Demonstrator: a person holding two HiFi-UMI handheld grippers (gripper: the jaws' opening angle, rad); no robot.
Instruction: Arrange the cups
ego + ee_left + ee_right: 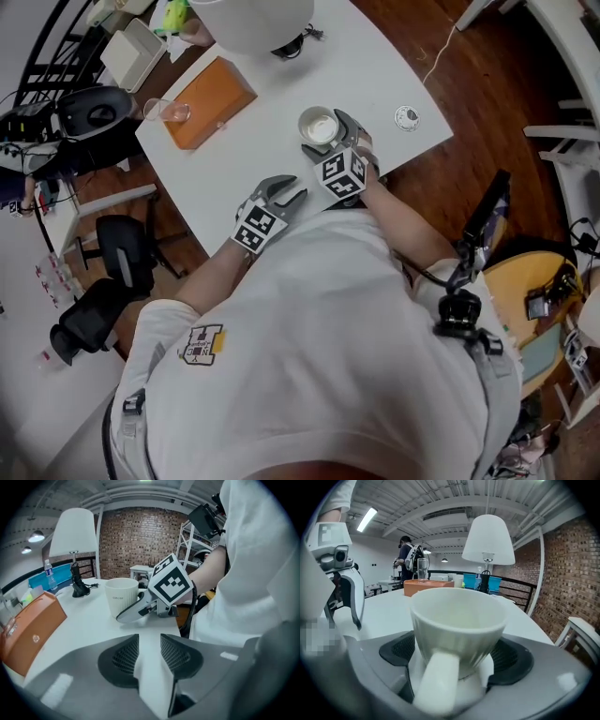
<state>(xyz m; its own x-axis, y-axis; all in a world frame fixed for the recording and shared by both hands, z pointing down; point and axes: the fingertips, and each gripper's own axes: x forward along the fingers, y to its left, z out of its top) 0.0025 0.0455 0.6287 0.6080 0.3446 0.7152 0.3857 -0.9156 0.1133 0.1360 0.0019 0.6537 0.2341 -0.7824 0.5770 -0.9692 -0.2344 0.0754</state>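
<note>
A white ribbed cup point(319, 126) stands upright on the white table point(375, 66). My right gripper point(330, 137) is open around it. In the right gripper view the cup point(459, 620) fills the gap between the jaws with its handle towards the camera, and both pads point(396, 651) stand a little clear of its sides. In the left gripper view the same cup point(122, 597) shows beyond, with a right gripper finger point(133, 611) beside it. My left gripper point(286, 194) hovers near the table's front edge. Its jaws point(150, 641) are slightly apart with nothing between them.
An orange box point(208, 101) lies at the table's left with a clear glass point(165, 111) beside it. A white lamp point(253, 19) stands at the far side, and a small round object point(406, 117) lies at the right. Black chairs point(117, 253) stand left of the table.
</note>
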